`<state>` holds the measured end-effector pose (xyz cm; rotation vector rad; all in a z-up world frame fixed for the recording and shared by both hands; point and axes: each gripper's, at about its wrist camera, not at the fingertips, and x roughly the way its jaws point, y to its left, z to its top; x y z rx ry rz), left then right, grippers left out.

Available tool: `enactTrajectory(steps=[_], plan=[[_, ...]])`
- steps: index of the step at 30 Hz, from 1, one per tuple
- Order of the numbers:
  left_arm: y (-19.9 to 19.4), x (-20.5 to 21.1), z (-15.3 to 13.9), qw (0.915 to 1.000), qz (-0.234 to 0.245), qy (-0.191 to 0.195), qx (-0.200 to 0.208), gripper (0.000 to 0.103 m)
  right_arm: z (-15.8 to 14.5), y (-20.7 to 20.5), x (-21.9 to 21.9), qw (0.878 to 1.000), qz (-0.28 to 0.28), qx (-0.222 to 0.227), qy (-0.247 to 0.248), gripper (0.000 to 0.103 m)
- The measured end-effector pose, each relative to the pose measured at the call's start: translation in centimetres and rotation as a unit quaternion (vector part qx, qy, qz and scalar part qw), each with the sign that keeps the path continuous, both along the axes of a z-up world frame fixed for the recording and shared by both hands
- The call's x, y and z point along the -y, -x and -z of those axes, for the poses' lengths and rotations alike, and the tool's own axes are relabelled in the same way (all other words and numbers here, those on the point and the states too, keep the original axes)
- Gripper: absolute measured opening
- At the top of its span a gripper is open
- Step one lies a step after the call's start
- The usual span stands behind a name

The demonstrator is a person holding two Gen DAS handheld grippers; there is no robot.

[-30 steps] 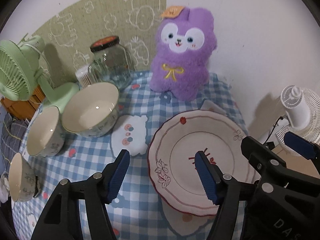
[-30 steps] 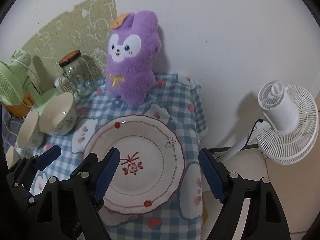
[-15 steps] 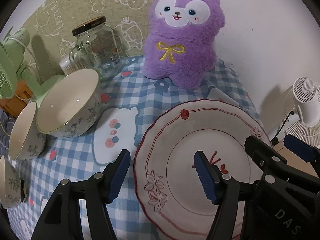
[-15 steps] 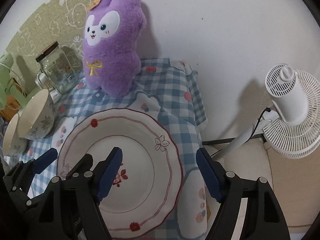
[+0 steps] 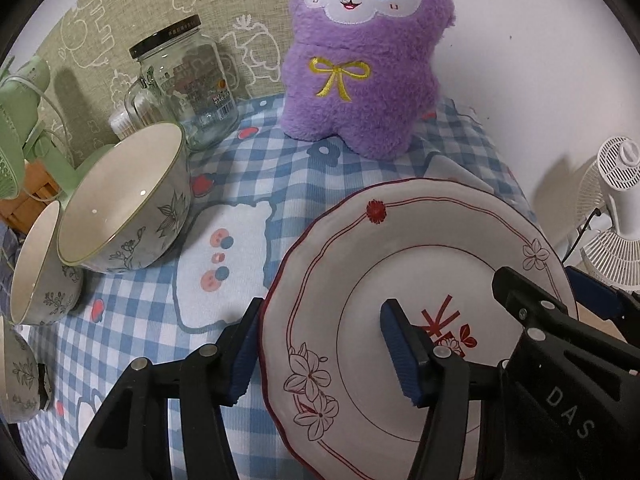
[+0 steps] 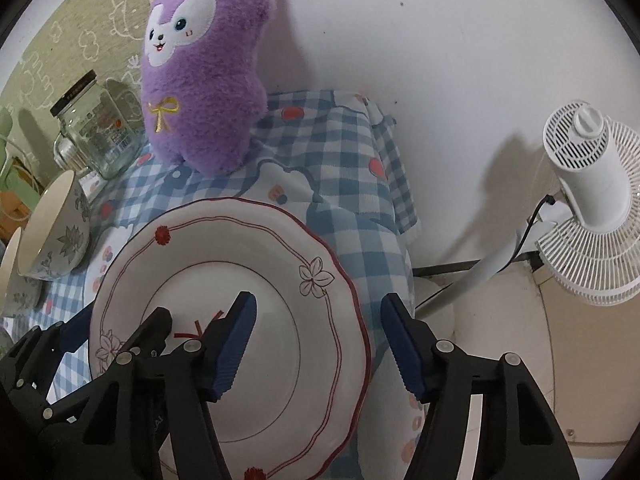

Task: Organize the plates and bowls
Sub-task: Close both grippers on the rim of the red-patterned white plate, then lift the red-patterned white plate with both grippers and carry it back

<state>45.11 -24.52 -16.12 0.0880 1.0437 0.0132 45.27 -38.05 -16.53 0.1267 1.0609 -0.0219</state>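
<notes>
Plate (image 5: 400,264) lies on the table (image 5: 256,168), at its right end. Behind it sits the plush (image 5: 360,60); jar (image 5: 192,80) left of plush. Bowls (image 5: 120,200) stand left of plate; floor fan (image 6: 588,204) off the table's right.

Plush toy (image 5: 360,60) behind plate (image 5: 420,280)

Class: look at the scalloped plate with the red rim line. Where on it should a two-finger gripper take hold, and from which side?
Grip the plate by its rim, one finger above and one below. It is shallow and broad, so only the edge fits. The left gripper and right gripper already straddle opposite edges, both open.
</notes>
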Motion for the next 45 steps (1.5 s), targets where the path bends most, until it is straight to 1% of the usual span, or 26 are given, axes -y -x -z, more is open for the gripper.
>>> enactTrajectory(steps=[2,4,6,11,13,14,15,17,18,21,24,29,39,45], plan=[[-0.1,0.0,0.0,1.0,0.001,-0.001,-0.003,0.06,0.0,-0.1,0.0,1.0,0.001,-0.001,-0.001,0.067],[-0.2,-0.2,0.0,1.0,0.0,0.001,-0.002,0.06,0.1,-0.1,-0.1,1.0,0.0,-0.001,0.002,0.063],[-0.1,-0.1,0.0,1.0,0.001,-0.002,-0.002,0.06,0.1,-0.1,-0.1,1.0,0.0,-0.004,0.001,0.058],[-0.1,-0.2,0.0,1.0,0.003,0.001,-0.006,0.059,0.1,-0.1,-0.1,1.0,0.0,-0.013,-0.005,0.051],[-0.1,-0.2,-0.1,1.0,0.002,-0.002,-0.009,0.057,0.1,-0.1,-0.2,1.0,0.002,-0.016,-0.001,0.049],[-0.1,-0.1,-0.2,0.9999,0.0,-0.004,-0.01,0.054,0.2,-0.2,-0.3,1.0,0.001,-0.021,0.013,0.045],[-0.1,-0.4,-0.3,0.9999,-0.004,-0.006,-0.011,0.046,0.3,-0.1,-0.4,1.0,0.0,-0.025,0.018,0.043],[-0.2,-0.9,-0.5,0.9997,-0.016,-0.001,-0.016,0.041,0.4,0.1,-0.2,1.0,0.001,-0.026,0.014,0.043],[-0.2,-0.9,-0.5,0.9998,-0.015,0.0,-0.015,0.041,0.4,0.1,-0.1,1.0,0.001,-0.026,0.013,0.043],[0.3,-0.3,-0.5,0.9997,-0.001,-0.023,-0.004,0.041,0.3,0.1,-0.1,1.0,0.002,-0.026,0.013,0.043],[0.6,-0.4,-0.5,0.9997,0.001,-0.025,-0.003,0.041,0.3,0.0,-0.1,1.0,0.004,-0.028,0.013,0.043],[0.9,0.0,-0.5,0.9991,0.0,-0.044,0.0,0.041,0.2,0.1,-0.1,0.999,0.012,-0.037,0.012,0.043],[1.6,-0.1,-0.7,0.9994,-0.003,-0.033,-0.009,0.04,-0.2,1.3,-0.3,0.999,0.005,-0.044,0.017,0.043],[2.1,-0.9,-1.1,0.9995,-0.019,-0.022,-0.012,0.04,-0.6,2.4,-1.2,0.999,-0.003,-0.045,0.025,0.043]])
